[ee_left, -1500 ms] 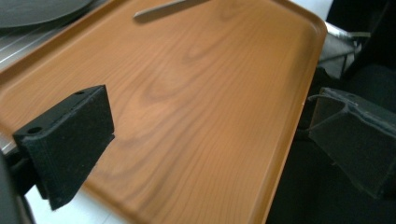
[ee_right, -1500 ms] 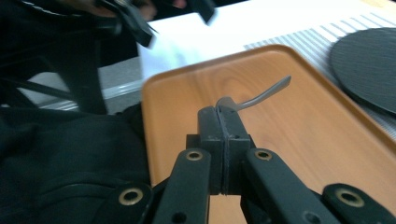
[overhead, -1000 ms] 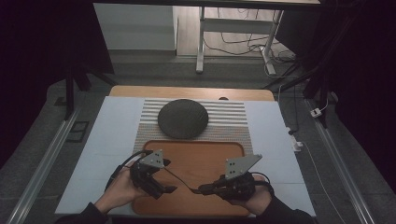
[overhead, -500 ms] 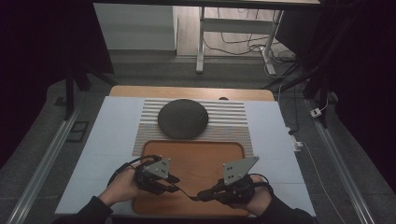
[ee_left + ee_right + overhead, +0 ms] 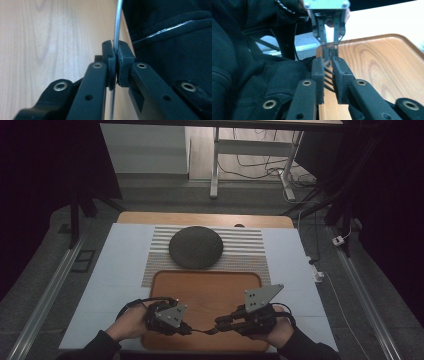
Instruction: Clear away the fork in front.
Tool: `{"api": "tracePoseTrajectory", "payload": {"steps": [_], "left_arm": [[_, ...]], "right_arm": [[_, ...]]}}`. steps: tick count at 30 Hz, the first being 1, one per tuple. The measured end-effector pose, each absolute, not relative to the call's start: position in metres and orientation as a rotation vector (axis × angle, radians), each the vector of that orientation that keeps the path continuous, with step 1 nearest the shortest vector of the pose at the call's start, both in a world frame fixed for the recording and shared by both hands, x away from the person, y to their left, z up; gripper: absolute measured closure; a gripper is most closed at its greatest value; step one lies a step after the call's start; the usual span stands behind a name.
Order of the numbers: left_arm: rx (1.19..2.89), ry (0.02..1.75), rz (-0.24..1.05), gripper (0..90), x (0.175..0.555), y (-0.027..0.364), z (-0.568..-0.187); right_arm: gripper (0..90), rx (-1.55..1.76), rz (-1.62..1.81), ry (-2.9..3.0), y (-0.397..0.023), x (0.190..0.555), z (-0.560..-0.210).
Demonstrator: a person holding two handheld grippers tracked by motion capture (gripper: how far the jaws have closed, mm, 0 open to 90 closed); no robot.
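Two tools meet nose to nose here, low over the near end of a wooden tray, with a fork bridging the gap between them. The left tool has just been closing and is now clamped tight on the fork's thin metal handle: in its own view the pads squeeze the shaft from both sides, and the handle runs straight up past them. The right tool has just been opening. Its pads stand a little apart with the tines between them, and as far as I can tell they aren't pressing on the tines. So the fork hangs just above the tray's wood, carried by the left tool at the handle end.

Going outward, each tool sits in a person's hand, dark sleeves coming in from the near edge. Beyond the tray lies a striped mat with a dark round disc on it, well apart from the tools. All of it rests on a pale blue surface.
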State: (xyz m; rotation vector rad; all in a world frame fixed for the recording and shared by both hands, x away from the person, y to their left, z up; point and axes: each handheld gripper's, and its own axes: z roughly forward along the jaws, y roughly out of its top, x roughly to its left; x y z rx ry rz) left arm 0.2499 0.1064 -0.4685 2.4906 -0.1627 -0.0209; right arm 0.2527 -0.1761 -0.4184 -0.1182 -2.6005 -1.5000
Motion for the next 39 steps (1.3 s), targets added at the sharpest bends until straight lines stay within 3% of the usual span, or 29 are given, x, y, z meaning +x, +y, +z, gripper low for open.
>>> {"api": "tracePoseTrajectory", "payload": {"steps": [5, 11, 22, 39], "left_arm": [[2.503, -0.068, -0.064, 85.9, 0.252, 0.108, -0.469], [2.506, 0.121, -0.116, 85.9, 0.256, 0.110, -0.469], [2.529, 0.406, -0.108, 85.9, 0.263, 0.120, -0.473], [2.496, 0.760, -0.101, 85.8, 0.270, 0.141, -0.479]], "right_arm": [[73.1, -0.180, -1.504, -2.668, -0.177, 0.254, -0.420], [53.9, -0.351, -1.540, -2.710, -0.182, 0.258, -0.419], [33.6, -0.530, -1.515, -2.790, -0.189, 0.254, -0.423], [18.8, -0.783, -1.449, -2.864, -0.205, 0.251, -0.428]]}}
